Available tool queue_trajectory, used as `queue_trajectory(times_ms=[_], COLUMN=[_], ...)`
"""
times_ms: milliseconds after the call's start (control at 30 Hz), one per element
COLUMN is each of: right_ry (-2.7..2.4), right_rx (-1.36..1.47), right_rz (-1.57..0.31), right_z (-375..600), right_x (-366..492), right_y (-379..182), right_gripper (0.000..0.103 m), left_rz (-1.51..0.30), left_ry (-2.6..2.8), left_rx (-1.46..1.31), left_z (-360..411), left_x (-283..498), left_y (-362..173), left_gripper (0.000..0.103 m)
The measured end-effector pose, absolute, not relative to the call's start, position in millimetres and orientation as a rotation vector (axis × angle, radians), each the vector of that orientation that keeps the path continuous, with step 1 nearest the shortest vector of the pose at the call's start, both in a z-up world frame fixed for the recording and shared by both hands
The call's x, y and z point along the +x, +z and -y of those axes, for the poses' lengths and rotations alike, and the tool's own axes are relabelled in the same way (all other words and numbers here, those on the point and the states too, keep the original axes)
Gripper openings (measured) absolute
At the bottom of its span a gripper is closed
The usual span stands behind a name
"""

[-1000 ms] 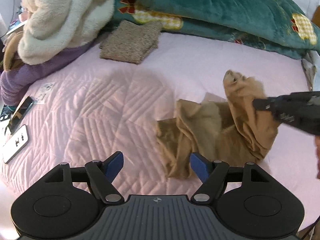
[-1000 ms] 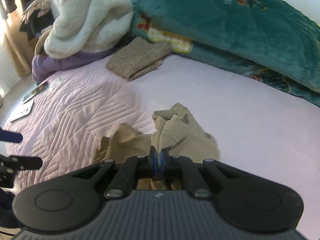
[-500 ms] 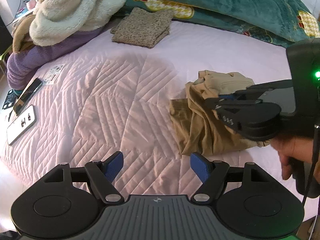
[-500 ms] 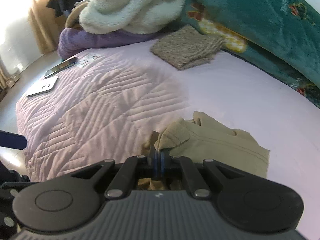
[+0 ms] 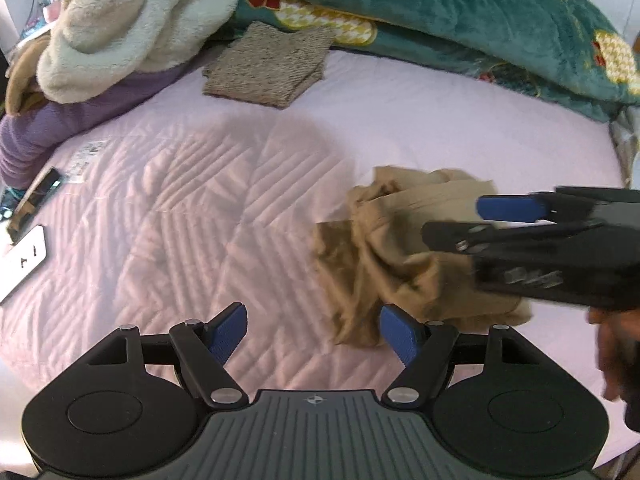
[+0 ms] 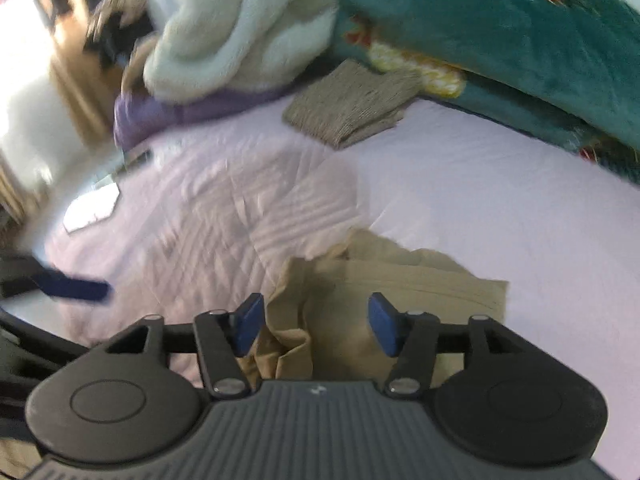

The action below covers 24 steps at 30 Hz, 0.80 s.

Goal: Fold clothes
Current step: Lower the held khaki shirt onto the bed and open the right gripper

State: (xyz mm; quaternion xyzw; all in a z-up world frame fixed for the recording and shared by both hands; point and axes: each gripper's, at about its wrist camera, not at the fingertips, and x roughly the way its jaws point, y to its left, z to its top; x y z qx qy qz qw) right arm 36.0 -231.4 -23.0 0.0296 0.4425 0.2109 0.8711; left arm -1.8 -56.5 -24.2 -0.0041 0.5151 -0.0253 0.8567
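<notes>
Matt tan cloth garment (image 5: 404, 248)

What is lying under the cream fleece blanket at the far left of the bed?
A purple garment sticks out from under the cream fleece blanket, resting on the pink quilt. How far it extends beneath is covered.

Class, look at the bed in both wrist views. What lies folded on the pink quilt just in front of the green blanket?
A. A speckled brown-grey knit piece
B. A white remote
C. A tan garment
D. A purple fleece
A: the speckled knit piece lies flat and folded against the green blanket; the tan garment lies crumpled nearer the grippers.
</notes>
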Motion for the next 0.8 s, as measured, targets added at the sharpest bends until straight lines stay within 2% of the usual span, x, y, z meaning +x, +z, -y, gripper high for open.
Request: queue_trajectory(times_ms=[100, 233, 467, 600, 800], right_ry=[0.421, 0.269, 0.159, 0.184, 0.245], right_rx=[0.054, 0.035, -0.015, -0.039, -0.044], right_rz=[-0.881, -0.901, -0.929, -0.936, -0.94], right_z=[258.1, 306.1, 349.2, 352.9, 335.1], right_x=[30.9, 37.8, 48.0, 45.5, 55.6], right_y=[-10.1, -32.7, -63.6, -74.3, -80.9], right_gripper=[0.064, 0.064, 0.064, 0.064, 0.064], left_rz=[-1.062, -0.945, -0.97, -1.017, -1.031], left_ry=[-0.107, -0.219, -0.324, -0.285, -0.22], left_rx=[-0.056, -0.016, 0.025, 0.056, 0.038], left_z=[70.9, 117.4, 180.9, 172.4, 143.4], left_x=[6.5, 41.9, 86.4, 85.9, 73.8], left_y=[-14.7, -12.7, -81.0, -111.0, -110.6], left_gripper=[0.075, 0.075, 0.074, 0.074, 0.075])
